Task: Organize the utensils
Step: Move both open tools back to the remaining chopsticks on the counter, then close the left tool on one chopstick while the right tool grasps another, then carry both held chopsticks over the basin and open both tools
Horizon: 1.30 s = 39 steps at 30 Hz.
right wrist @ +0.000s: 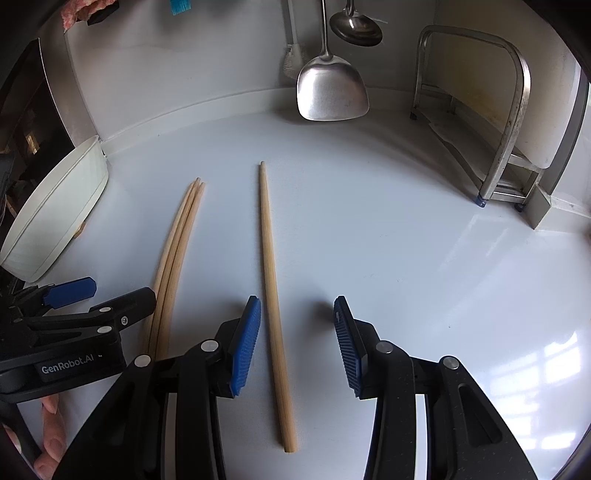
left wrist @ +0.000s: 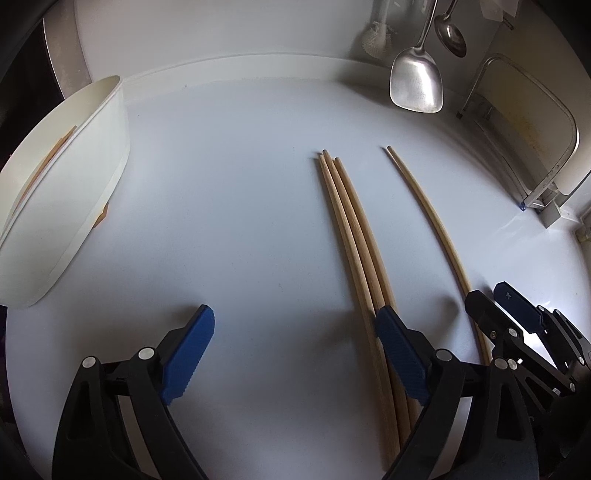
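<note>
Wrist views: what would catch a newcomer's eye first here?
Three chopsticks lie bundled mid-counter, with a single chopstick apart to their right, between the open pads of the right tool. A steel spatula hangs at the back wall; a white tub sits far left.

Three chopsticks (right wrist: 173, 254) lie left of a single chopstick (right wrist: 271, 295)

Glossy white surface (right wrist: 406, 229) meeting a pale wall (right wrist: 177, 62) along a curved upstand. Metal rack (right wrist: 513, 122) stands at the back right corner. Spatula (right wrist: 332, 92), ladle (right wrist: 356, 27) and brush (right wrist: 293, 55) hang against the wall. Window light reflects at lower right (right wrist: 554, 365).
</note>
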Available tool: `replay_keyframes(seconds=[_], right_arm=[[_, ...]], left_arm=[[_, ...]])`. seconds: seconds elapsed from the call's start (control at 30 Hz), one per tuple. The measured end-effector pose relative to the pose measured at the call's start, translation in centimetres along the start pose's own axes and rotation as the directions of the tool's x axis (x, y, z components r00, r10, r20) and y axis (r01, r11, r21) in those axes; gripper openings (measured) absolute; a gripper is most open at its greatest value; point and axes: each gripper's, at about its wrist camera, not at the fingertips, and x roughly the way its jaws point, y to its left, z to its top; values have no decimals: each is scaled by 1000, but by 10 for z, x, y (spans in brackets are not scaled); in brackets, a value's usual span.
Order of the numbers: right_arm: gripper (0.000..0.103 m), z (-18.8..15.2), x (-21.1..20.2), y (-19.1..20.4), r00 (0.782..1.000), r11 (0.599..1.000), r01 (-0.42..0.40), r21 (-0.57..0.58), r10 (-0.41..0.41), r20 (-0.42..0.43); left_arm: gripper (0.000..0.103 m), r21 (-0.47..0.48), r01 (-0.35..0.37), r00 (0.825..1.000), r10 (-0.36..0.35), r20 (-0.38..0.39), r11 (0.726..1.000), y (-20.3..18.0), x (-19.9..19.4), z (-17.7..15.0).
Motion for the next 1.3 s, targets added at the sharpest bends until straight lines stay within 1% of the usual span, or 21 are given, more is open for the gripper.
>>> replay_keyframes(seconds=[0.07, 0.23, 0.3, 0.33, 0.4, 0.43, 0.47, 0.5, 0.53, 0.57, 0.6, 0.63, 0.67, 0.8, 0.97, 1.07, 1.17, 1.3], right_arm=[[40, 0, 0, 0, 1000, 1000, 3, 1, -3, 1], [40, 2, 2, 0, 1000, 1000, 9, -13, -9, 1], [40, 3, 2, 1, 1000, 1000, 16, -27, -16, -2], [39, 3, 3, 2, 1000, 999, 18, -33, -18, -3], [36, 2, 4, 6, 1000, 998, 24, -57, -24, -4], [29, 2, 4, 8, 999, 997, 32, -75, -32, -4], [21, 1, 4, 12, 999, 995, 35, -96, -35, -3], [18, 0, 3, 14, 999, 993, 32, -110, -32, -4], [12, 0, 3, 16, 999, 992, 32, -120, -33, -4], [8, -1, 3, 18, 999, 991, 36, -128, -37, -4], [7, -1, 2, 20, 999, 990, 39, -135, -40, -3], [7, -1, 2, 21, 999, 989, 42, -138, -43, -3], [6, -2, 2, 21, 999, 989, 42, -140, -43, -3], [6, -2, 0, 22, 999, 991, 37, -132, -38, -5], [6, -2, -11, 13, 1000, 998, -3, -62, 3, 9], [6, 4, -25, 15, 1000, 998, -8, -55, 10, 25], [6, 19, -44, 22, 998, 998, -47, -50, 49, 39], [6, 47, -73, 52, 993, 993, -86, -83, 92, 72]], left_arm=[[91, 22, -46, 999, 46, -7, 999, -4, 4, 1], [92, 17, -51, 999, 51, -4, 999, 2, 3, 1], [88, 6, -53, 999, 53, -1, 999, 8, 1, 0], [85, 4, -55, 998, 55, 3, 998, 9, 0, 0], [80, 1, -58, 998, 58, 10, 998, 12, -3, -1], [75, 2, -59, 998, 59, 15, 998, 12, -3, -2], [68, 6, -57, 998, 57, 21, 998, 13, -5, -3], [65, 14, -54, 998, 54, 24, 998, 12, -6, -4], [55, 23, -50, 999, 49, 24, 998, 10, -7, -4], [43, 32, -45, 999, 44, 24, 998, 9, -9, -4], [34, 36, -44, 999, 43, 24, 998, 7, -10, -3], [18, 41, -42, 999, 41, 22, 998, 5, -11, -3], [8, 48, -40, 999, 39, 20, 998, 3, -11, -3], [8, 71, -43, 999, 42, 19, 997, 2, -12, -6], [7, 47, -9, 1000, 9, -4, 999, 9, -21, -5], [7, 40, -9, 1000, 8, 17, 999, 14, -44, 0], [7, 7, 4, 999, -4, 38, 1000, 29, -76, 11], [7, -33, -29, 994, 32, 102, 999, 62, -121, 27]])
